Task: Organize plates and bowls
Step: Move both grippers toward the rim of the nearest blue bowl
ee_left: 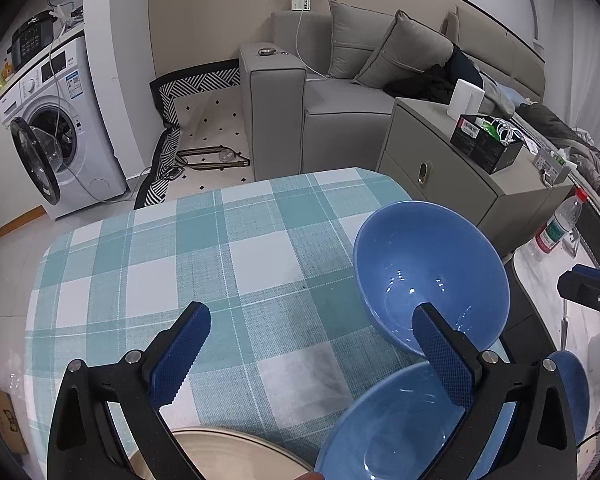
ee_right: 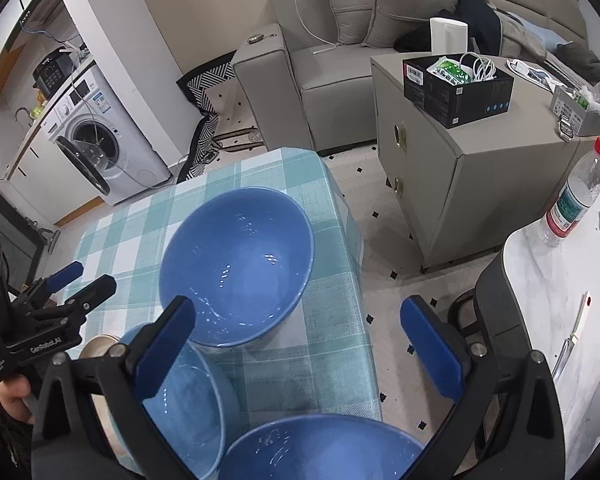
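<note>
While both grippers hung over the checked counter, the left gripper stood released, its jaws spread wide and grasping nothing. Near the counter's bottom edge lay a beige plate, flat, only partly in view. Right of it sat three blue bowls, all upright with mouths facing up; being round, they showed no long axis. The far bowl rested near the counter's right edge, the middle bowl just beside it, the nearest bowl lowest in view. The right gripper was likewise released, empty above them. Behind stood a washing machine, a grey sofa, a cabinet and a water bottle.
</note>
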A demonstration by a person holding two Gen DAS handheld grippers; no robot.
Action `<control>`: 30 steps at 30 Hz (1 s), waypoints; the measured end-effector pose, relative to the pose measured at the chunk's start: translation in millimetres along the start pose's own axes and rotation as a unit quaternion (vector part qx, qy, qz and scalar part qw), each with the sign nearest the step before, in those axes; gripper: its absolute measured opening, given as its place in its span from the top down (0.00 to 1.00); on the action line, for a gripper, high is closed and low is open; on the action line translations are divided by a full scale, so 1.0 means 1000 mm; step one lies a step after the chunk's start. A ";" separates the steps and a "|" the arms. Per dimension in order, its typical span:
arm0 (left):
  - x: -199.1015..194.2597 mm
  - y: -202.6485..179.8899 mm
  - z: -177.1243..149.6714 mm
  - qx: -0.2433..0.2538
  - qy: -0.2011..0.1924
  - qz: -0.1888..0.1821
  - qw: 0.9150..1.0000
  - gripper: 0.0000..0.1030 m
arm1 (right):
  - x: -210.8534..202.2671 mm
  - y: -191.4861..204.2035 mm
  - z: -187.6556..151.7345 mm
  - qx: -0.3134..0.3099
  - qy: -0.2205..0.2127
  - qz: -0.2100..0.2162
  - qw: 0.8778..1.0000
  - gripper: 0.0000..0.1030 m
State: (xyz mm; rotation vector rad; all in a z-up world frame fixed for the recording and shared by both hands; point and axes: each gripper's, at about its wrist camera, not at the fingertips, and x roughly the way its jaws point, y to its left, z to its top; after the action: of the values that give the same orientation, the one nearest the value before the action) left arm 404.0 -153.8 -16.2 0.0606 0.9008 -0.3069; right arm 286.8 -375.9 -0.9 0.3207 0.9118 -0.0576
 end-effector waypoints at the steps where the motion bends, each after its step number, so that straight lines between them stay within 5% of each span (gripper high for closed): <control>1: 0.003 0.000 0.001 0.001 0.001 0.000 1.000 0.00 | 0.002 -0.001 0.000 0.001 0.001 -0.001 1.000 0.00; 23: 0.058 -0.009 0.008 0.012 0.043 -0.010 0.999 0.01 | 0.054 -0.006 0.007 -0.001 0.038 -0.012 0.999 0.09; 30: 0.067 -0.013 0.008 0.021 0.054 -0.019 0.998 0.15 | 0.068 -0.011 0.007 0.010 0.052 -0.005 0.999 0.17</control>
State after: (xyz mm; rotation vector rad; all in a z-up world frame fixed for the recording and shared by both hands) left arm 445.1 -183.7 -62.8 0.0996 1.0042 -0.3603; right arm 332.1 -382.7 -52.6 0.3403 1.0172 -0.0588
